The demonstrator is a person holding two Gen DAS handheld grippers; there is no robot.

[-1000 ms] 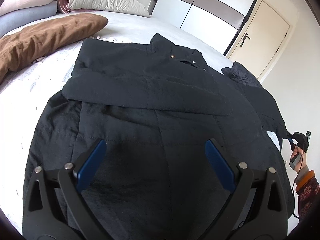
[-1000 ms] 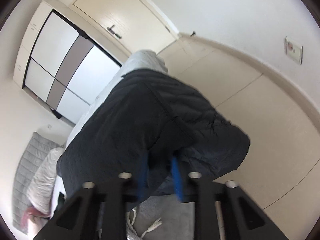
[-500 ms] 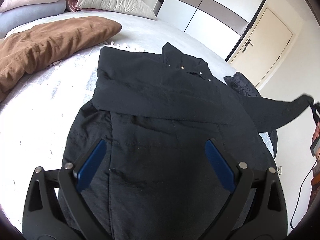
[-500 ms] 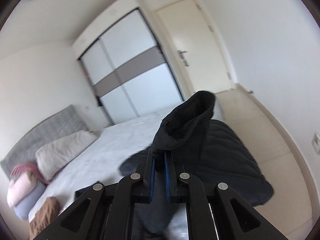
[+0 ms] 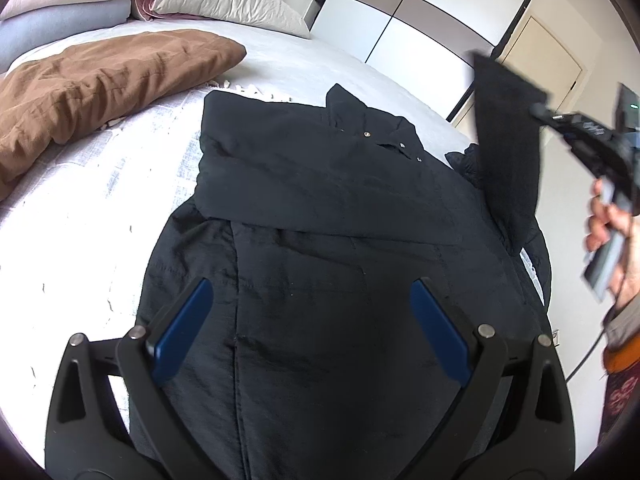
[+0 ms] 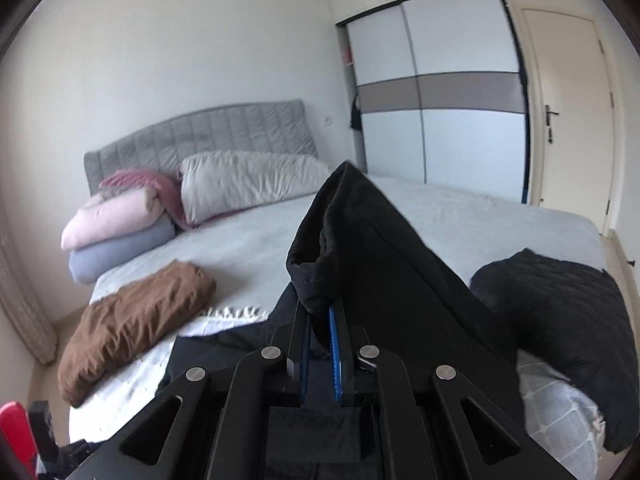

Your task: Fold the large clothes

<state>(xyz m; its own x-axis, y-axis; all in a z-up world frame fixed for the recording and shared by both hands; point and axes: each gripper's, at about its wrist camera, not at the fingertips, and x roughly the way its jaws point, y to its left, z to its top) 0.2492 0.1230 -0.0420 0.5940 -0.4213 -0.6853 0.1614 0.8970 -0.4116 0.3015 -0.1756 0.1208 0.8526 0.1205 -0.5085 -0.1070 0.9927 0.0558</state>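
A large black coat lies flat on the bed, its left sleeve folded across the chest. My left gripper is open and empty, hovering above the coat's lower half. My right gripper is shut on the cuff of the coat's right sleeve and holds it lifted above the bed. In the left wrist view the raised sleeve hangs at the right, held by the right gripper.
A brown folded blanket lies left of the coat. A second dark quilted garment lies at the bed's right edge. Pillows and rolled bedding sit at the headboard. A wardrobe and a door stand beyond.
My right gripper has lifted the sleeve from low beside the bed to high above it and swung toward the coat. My left gripper has stayed open over the coat.
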